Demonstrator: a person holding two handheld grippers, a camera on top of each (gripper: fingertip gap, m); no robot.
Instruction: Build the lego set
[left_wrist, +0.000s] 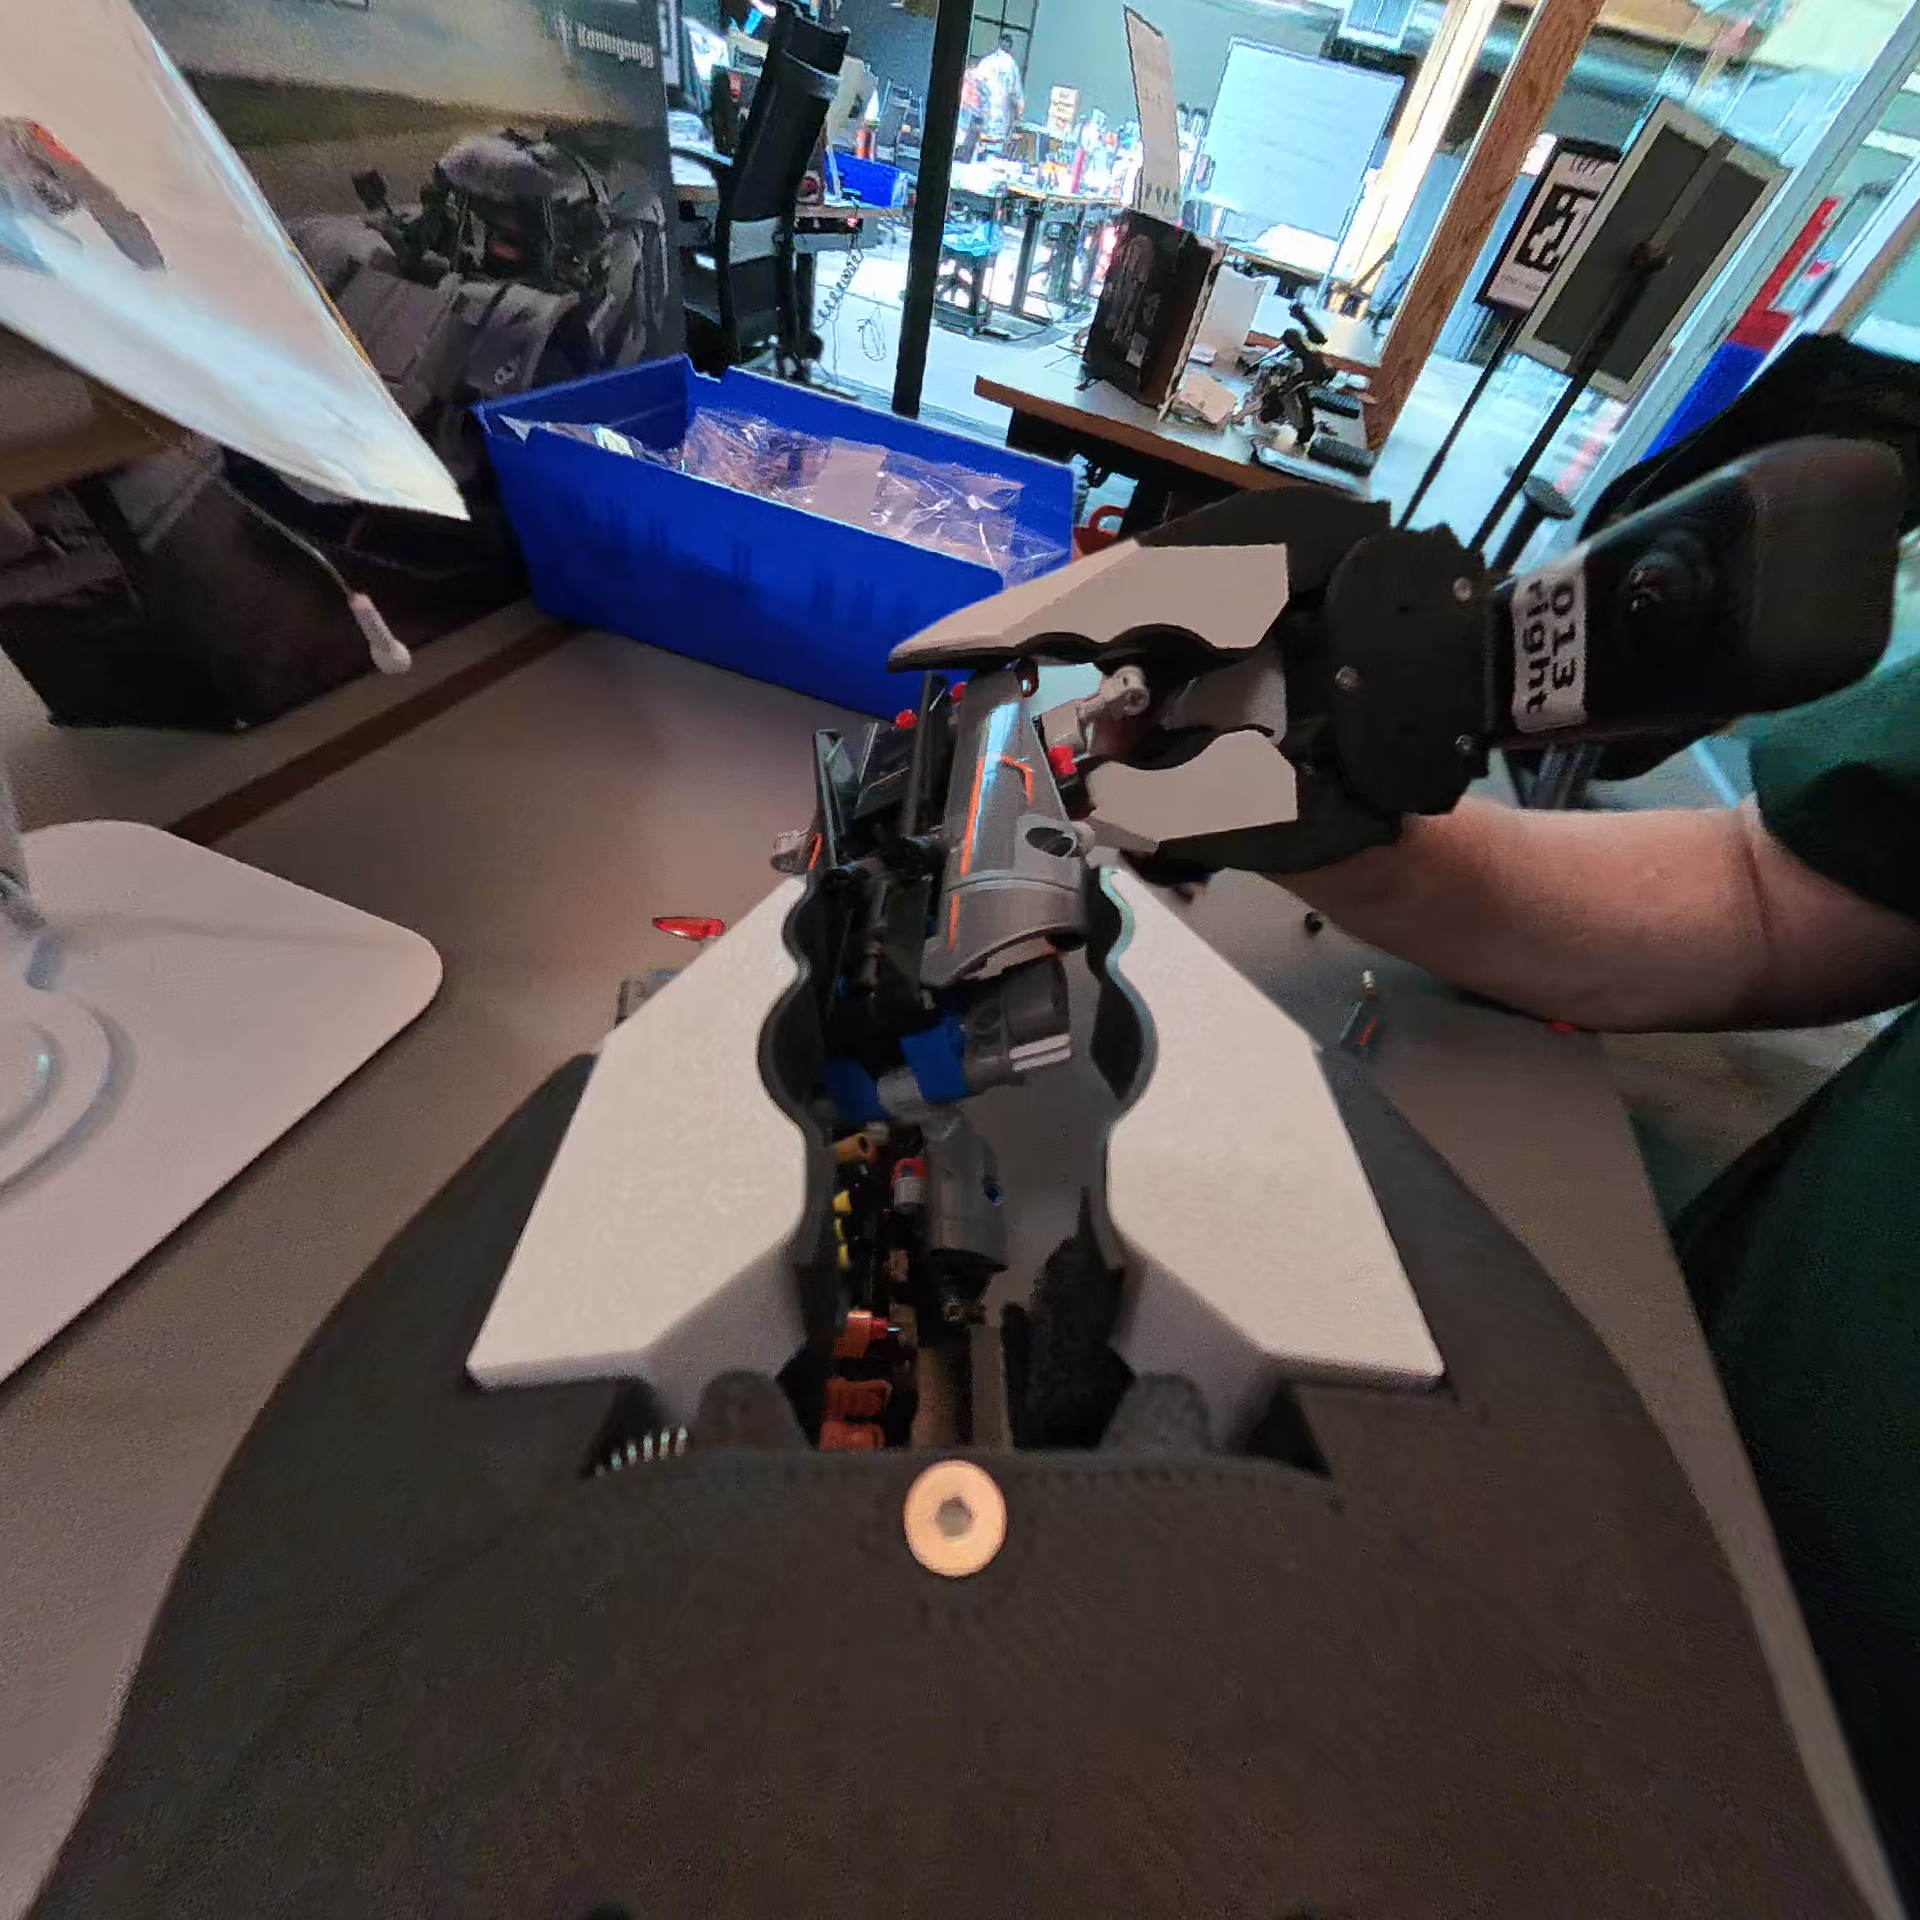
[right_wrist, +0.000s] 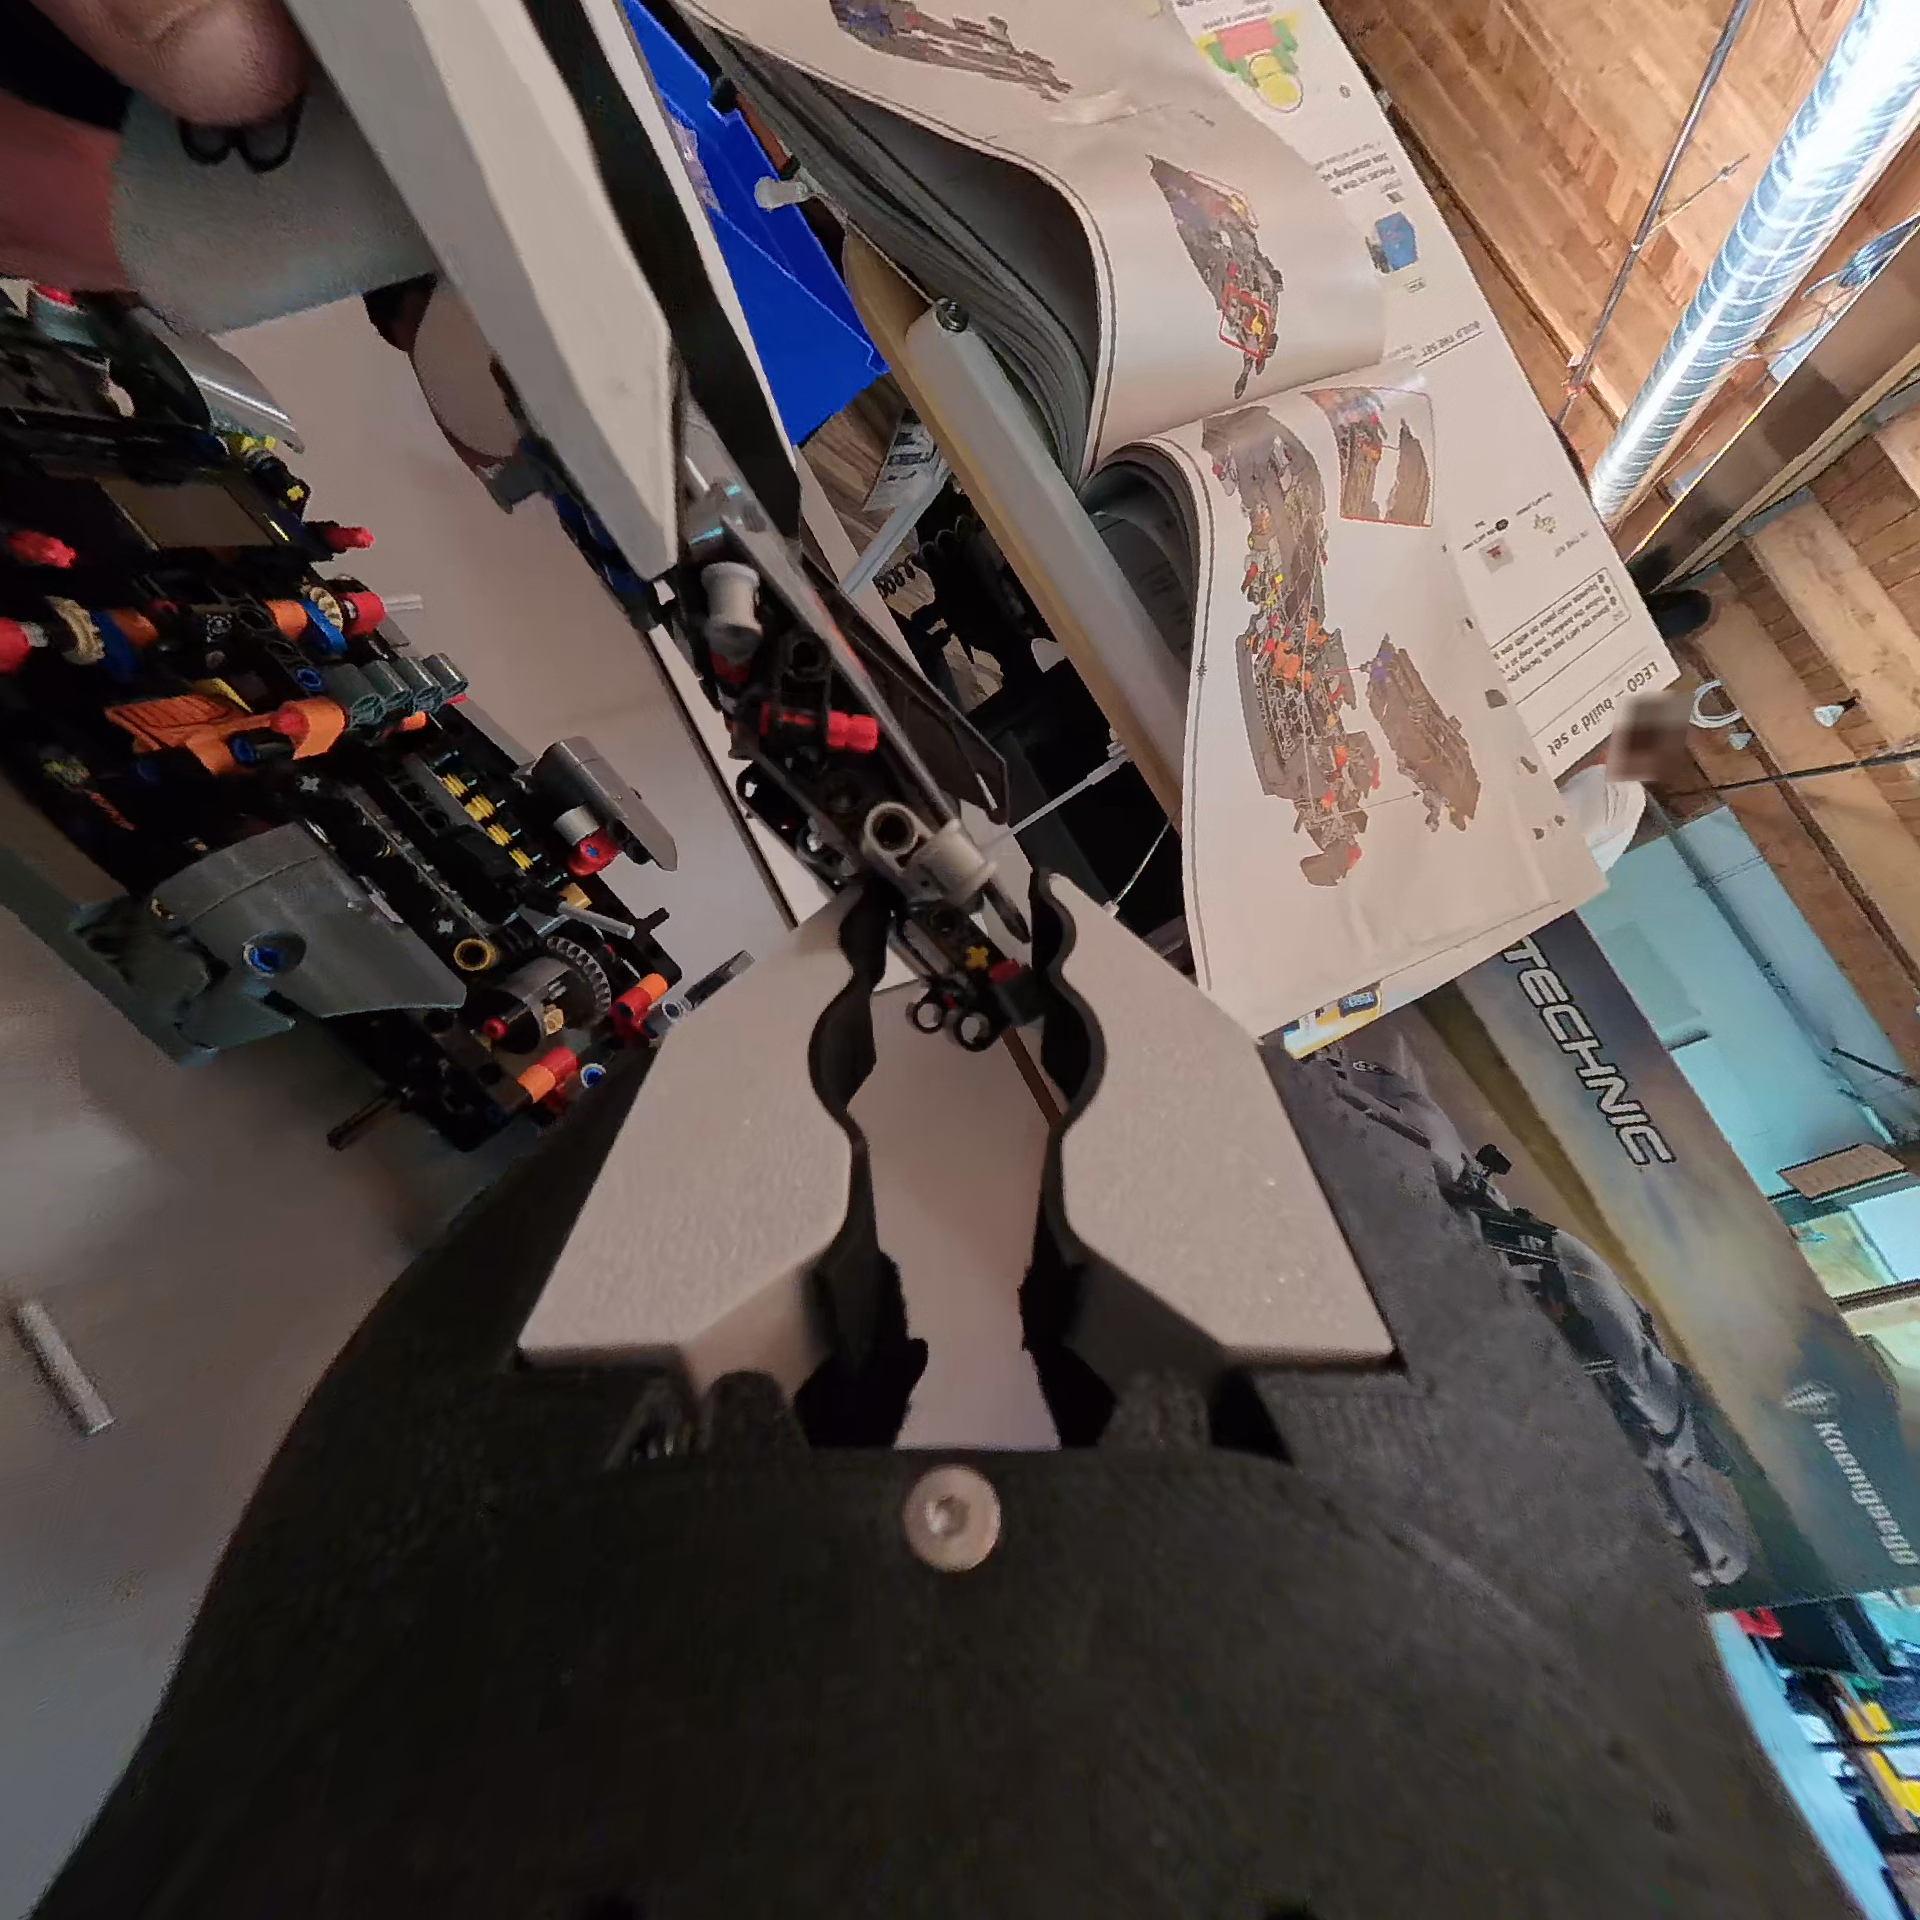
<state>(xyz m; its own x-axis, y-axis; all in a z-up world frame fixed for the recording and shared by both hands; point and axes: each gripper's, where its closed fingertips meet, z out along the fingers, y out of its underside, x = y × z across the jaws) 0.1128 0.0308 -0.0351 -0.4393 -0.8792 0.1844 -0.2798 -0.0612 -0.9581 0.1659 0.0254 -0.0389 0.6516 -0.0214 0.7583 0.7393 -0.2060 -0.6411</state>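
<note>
A grey panel sub-assembly (left_wrist: 997, 842) with an orange stripe, black beams and red pins sits between both grippers. My left gripper (left_wrist: 951, 904) is shut on its lower part. My right gripper (left_wrist: 1049, 727) comes in from the right and is closed around its upper end by a light grey connector (left_wrist: 1117, 691). In the right wrist view the same sub-assembly (right_wrist: 831, 727) shows edge-on, running through the right gripper (right_wrist: 951, 904) up to a left finger (right_wrist: 540, 312). The large main lego model (right_wrist: 312, 790) lies on the table at the left; it also shows through the left finger gap (left_wrist: 862, 1247).
A blue bin (left_wrist: 644, 561) of plastic bags stands behind. An open instruction booklet (right_wrist: 1299, 644) hangs on a stand with a white base (left_wrist: 208, 1039). Loose parts lie on the table: a red piece (left_wrist: 686, 925), a grey axle (right_wrist: 62, 1371). A forearm (left_wrist: 1558, 914) crosses at the right. Across from one pair of fingers to the other is roughly 6 cm.
</note>
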